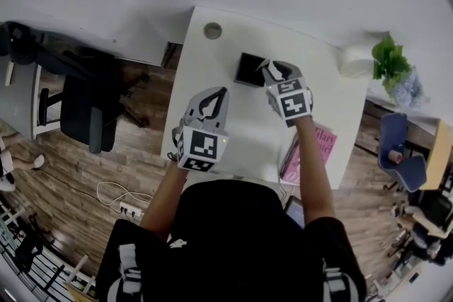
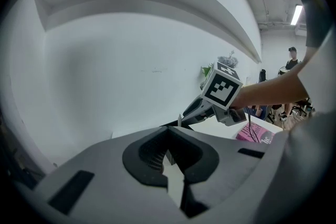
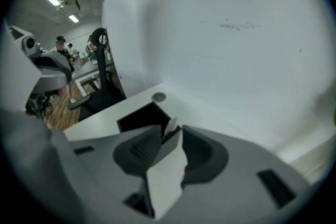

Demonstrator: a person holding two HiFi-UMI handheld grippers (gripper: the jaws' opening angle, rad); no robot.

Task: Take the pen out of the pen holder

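Observation:
A black box-shaped pen holder (image 1: pixel 250 69) stands on the white table (image 1: pixel 212 60) toward its far side. My right gripper (image 1: pixel 273 68) hangs over the holder's right edge, pointing steeply down with its jaws apart. In the right gripper view the holder (image 3: pixel 137 117) lies just ahead, and the white end of a pen (image 3: pixel 171 125) sticks up at the gap between the fingertips, with no pad pressing on it. My left gripper (image 1: pixel 221 91) hovers left of and nearer than the holder, its fingertips together and nothing in them. From the left gripper view the right gripper (image 2: pixel 195 109) is seen reaching in beside the pen (image 2: pixel 180 119).
A round cable grommet (image 1: pixel 212 30) sits at the table's far left. A pink book (image 1: pixel 312 151) lies at the near right edge, and a white pot with a green plant (image 1: pixel 390 59) stands at the far right corner. A black office chair (image 1: pixel 85 110) is on the floor to the left.

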